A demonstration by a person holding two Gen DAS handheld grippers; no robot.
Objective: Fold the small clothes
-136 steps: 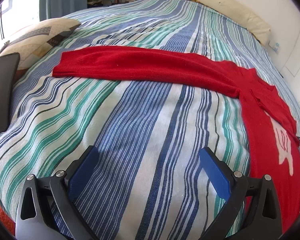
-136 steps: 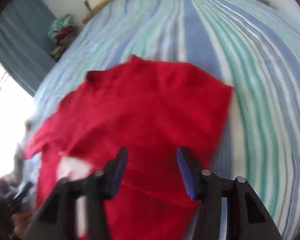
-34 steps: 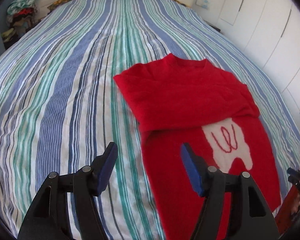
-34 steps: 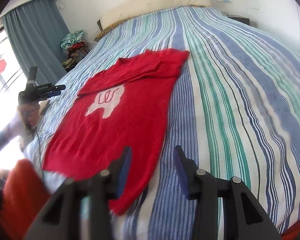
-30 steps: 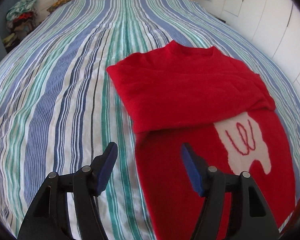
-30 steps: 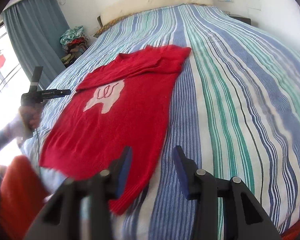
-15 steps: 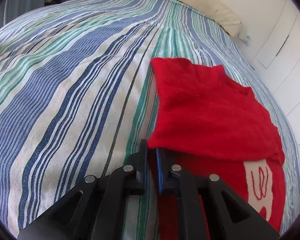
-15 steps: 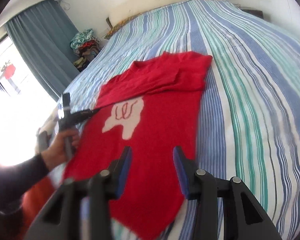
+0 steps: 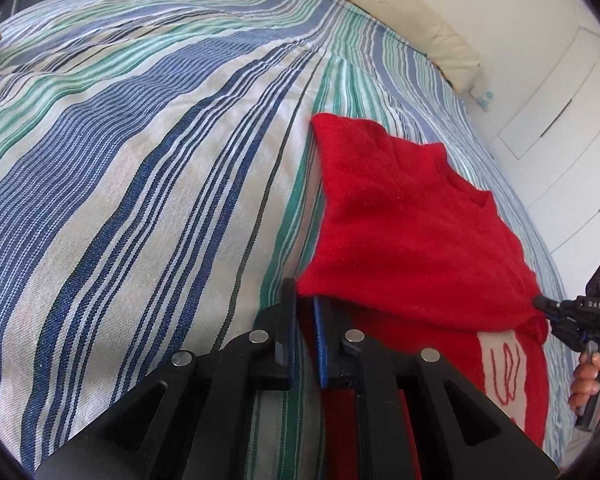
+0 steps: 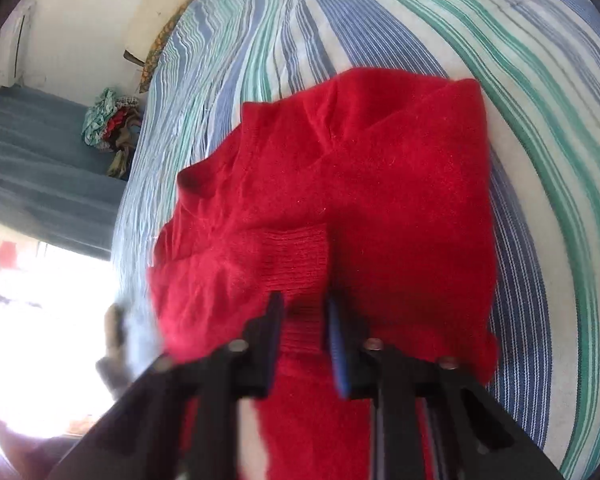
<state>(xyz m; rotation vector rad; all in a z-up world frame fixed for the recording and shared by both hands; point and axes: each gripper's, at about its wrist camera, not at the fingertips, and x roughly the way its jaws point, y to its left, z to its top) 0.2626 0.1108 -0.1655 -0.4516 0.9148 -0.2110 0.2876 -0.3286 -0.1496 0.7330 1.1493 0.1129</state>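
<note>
On the striped bed [image 9: 148, 184] a red sweater [image 9: 404, 232] lies at 3 o'clock, its sleeves folded across, the left gripper [image 9: 305, 320] pinching its near edge and the right gripper [image 10: 302, 320] pinching its ribbed cuff [image 10: 292, 256].

sweater [image 9: 400, 216]: fuzzy red knit | bedspread [image 9: 140, 160]: coarse striped woven cloth

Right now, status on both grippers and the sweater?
Left gripper shut on red sweater edge. Right gripper shut on its folded fabric. Nothing in the way.

Red sweater [image 9: 400, 216] w/ white motif, blue-green-white striped bedspread [image 9: 140, 160]
</note>
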